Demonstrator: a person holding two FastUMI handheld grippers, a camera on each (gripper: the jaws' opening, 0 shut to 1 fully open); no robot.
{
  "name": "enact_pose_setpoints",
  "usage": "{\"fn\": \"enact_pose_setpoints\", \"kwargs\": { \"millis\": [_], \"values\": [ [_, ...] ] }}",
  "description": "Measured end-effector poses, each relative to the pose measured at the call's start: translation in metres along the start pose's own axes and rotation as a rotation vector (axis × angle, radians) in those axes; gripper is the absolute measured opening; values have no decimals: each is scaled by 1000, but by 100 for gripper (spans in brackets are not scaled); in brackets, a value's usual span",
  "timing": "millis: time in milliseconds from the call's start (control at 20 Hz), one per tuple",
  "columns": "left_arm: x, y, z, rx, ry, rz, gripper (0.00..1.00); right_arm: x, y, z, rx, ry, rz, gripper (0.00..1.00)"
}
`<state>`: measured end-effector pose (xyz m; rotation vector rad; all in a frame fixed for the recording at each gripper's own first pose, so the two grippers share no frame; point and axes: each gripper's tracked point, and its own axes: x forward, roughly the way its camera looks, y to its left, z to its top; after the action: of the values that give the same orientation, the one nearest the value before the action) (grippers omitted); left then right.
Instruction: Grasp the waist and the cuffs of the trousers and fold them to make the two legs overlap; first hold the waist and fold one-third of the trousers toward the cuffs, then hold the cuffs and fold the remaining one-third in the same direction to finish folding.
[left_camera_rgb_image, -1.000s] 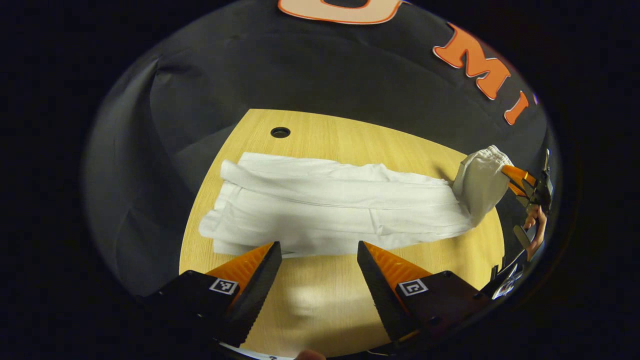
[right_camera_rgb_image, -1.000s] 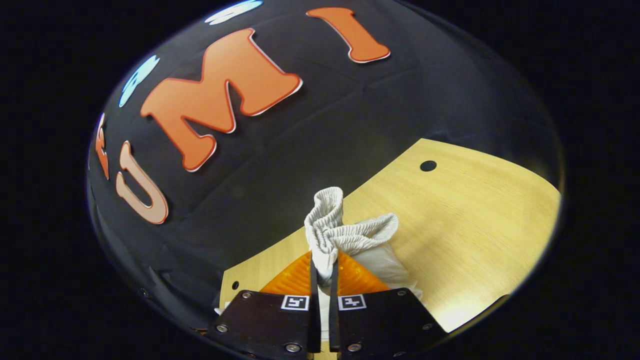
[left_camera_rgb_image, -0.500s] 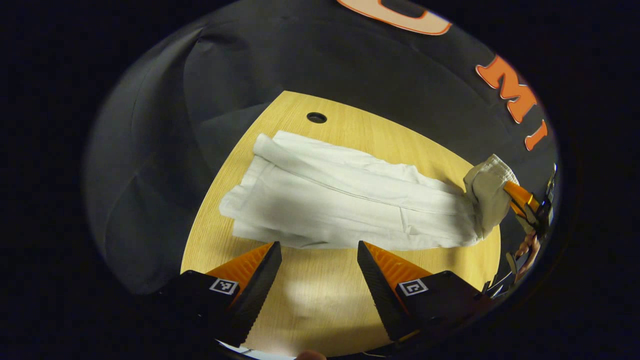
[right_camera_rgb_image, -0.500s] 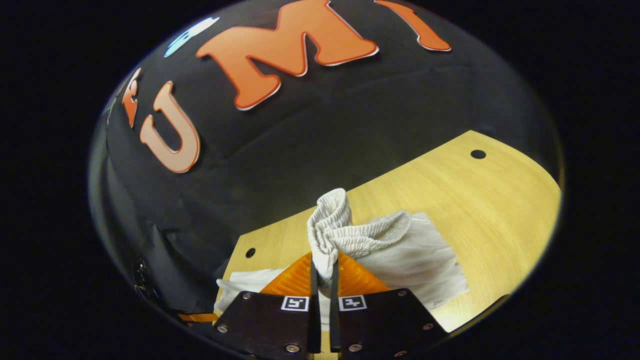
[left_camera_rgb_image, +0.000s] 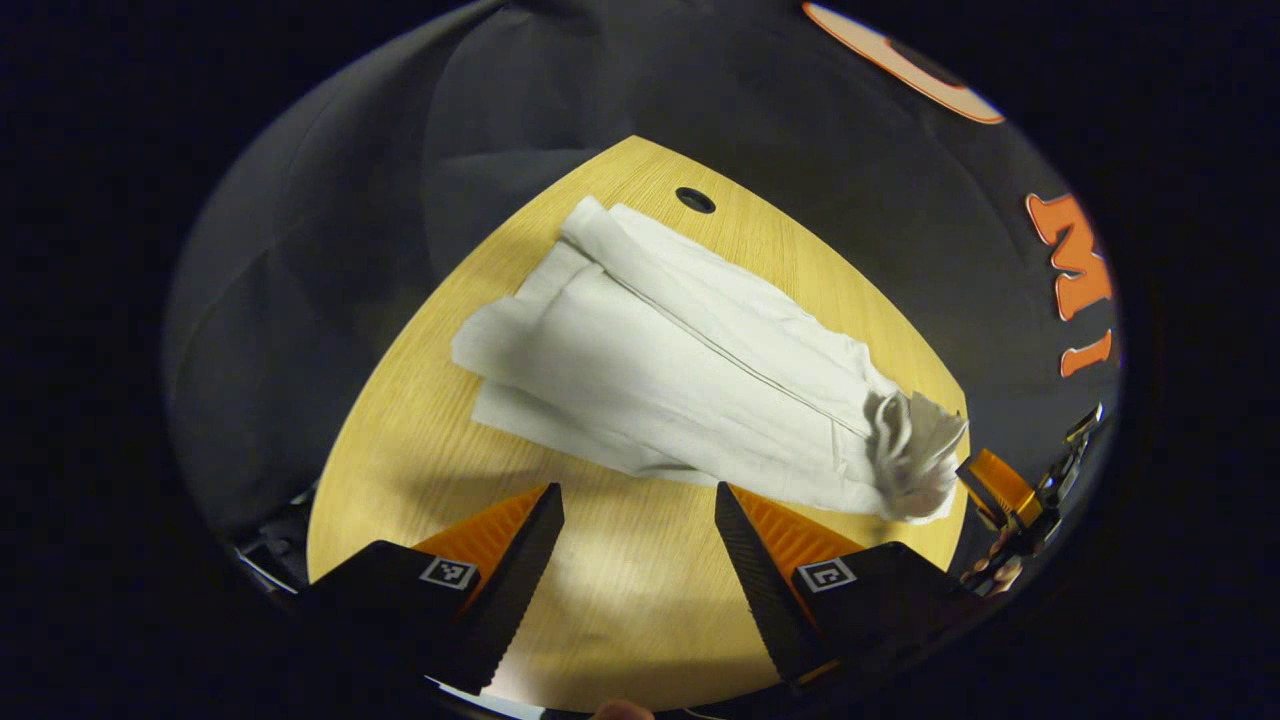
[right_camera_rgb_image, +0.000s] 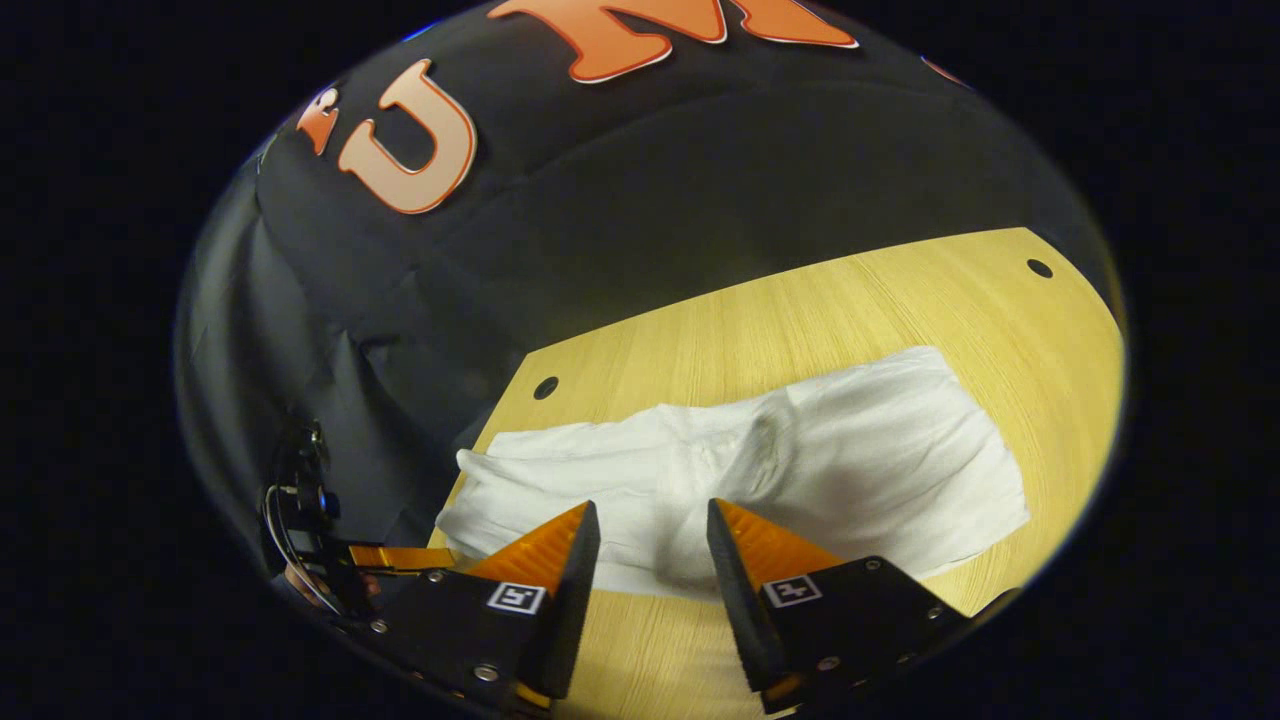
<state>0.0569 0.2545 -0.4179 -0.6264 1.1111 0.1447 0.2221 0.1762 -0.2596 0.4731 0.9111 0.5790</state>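
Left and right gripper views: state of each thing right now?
White cloth trousers: lying on the table, legs overlapped, waist end bunched, held by neither gripper.
Left gripper: open, nothing between its fingers, above bare wood.
Right gripper: open, nothing between its fingers, above the trousers.
Light wooden table: bears the trousers.

A light wooden counter (left_camera_rgb_image: 640, 620) is carrying a pair of white trousers (left_camera_rgb_image: 690, 370), which are lying lengthwise across it. In the left gripper view a round hole (left_camera_rgb_image: 695, 200) is showing in the counter just beyond the trousers' far end, while their bunched near end is resting close to the counter's edge. In the right gripper view two holes (right_camera_rgb_image: 546, 387) are sitting near the back corners.
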Motion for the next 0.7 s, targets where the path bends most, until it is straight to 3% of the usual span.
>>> {"fn": "enact_pose_setpoints", "kwargs": {
  "millis": [50, 250, 500, 700],
  "values": [
    [3, -3, -2, -33, 5, -23, 100, -8, -8, 10, -1, -4, -9, 76],
    [13, -12, -3, -204, 16, -122, 100, -37, -42, 58, -17, -47, -32, 96],
    [21, -10, 7, -342, -29, -201, 99, -62, -57, 64, -28, -94, -114, 98],
    [12, 10, 18, -422, -109, -193, 99, -70, -70, 64, -5, -122, -149, 99]
  ]
}}
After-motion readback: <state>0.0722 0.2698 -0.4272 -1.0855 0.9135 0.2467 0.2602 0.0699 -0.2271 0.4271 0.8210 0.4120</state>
